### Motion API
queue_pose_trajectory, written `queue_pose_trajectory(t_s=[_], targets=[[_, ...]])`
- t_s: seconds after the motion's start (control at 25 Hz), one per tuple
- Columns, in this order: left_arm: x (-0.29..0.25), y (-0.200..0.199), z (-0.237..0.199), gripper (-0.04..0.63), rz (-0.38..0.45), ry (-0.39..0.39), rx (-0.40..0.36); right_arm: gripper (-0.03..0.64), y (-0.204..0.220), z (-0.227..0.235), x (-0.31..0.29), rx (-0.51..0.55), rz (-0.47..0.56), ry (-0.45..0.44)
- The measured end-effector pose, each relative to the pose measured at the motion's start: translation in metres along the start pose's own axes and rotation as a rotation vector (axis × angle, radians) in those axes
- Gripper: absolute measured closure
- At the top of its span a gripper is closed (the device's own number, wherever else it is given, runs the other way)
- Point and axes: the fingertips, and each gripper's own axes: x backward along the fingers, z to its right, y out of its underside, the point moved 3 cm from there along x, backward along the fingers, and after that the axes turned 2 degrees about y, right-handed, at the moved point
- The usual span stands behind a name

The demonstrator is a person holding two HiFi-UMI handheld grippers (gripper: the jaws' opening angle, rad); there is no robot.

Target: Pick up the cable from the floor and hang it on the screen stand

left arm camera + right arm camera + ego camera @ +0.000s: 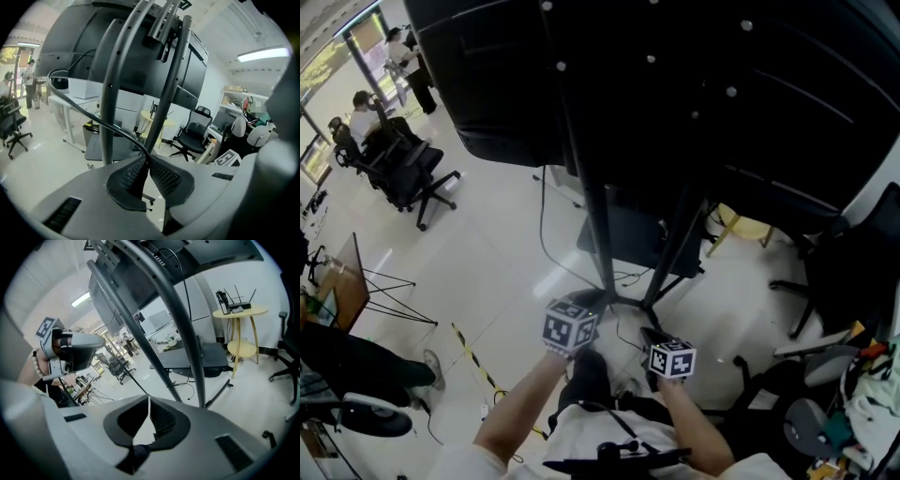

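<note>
A big black screen point(675, 84) on a dark tubular stand point(598, 234) fills the head view, and both grippers are held low in front of the stand's foot. My left gripper point(146, 161) is shut on a black cable point(93, 119), which rises from the pads up and left toward the back of the screen. Its marker cube point(570, 326) shows in the head view. My right gripper point(149, 401) stands beside it with a narrow slit between the pads, and pale floor shows through. A thin cable point(133, 382) runs up to its tips; no grip is visible.
Stand tubes point(185, 333) cross close ahead of both grippers. A yellow round table point(239, 312) and an office chair point(194, 133) stand behind the stand. More chairs point(417, 173) and people are far left. Yellow-black tape point(478, 366) lies on the floor.
</note>
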Motion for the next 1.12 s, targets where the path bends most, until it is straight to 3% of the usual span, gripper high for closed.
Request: queue_pose_trajectory(t_s=[0.16, 0.48, 0.92, 1.12], targets=[[0.012, -0.030, 0.026, 0.580, 0.010, 0.015, -0.032, 0.583, -0.008, -0.005, 0.007, 0.007, 0.038, -0.007], [0.041, -0.085, 0.060, 0.580, 0.115, 0.170, 0.052, 0.546, -0.050, -0.026, 0.024, 0.047, 0.142, -0.035], [0.080, -0.135, 0.077, 0.580, 0.209, 0.251, 0.013, 0.491, -0.061, -0.027, 0.030, 0.066, 0.162, -0.024], [0.095, -0.160, 0.074, 0.580, 0.238, 0.246, -0.027, 0.457, -0.065, -0.028, 0.021, 0.085, 0.154, -0.019]])
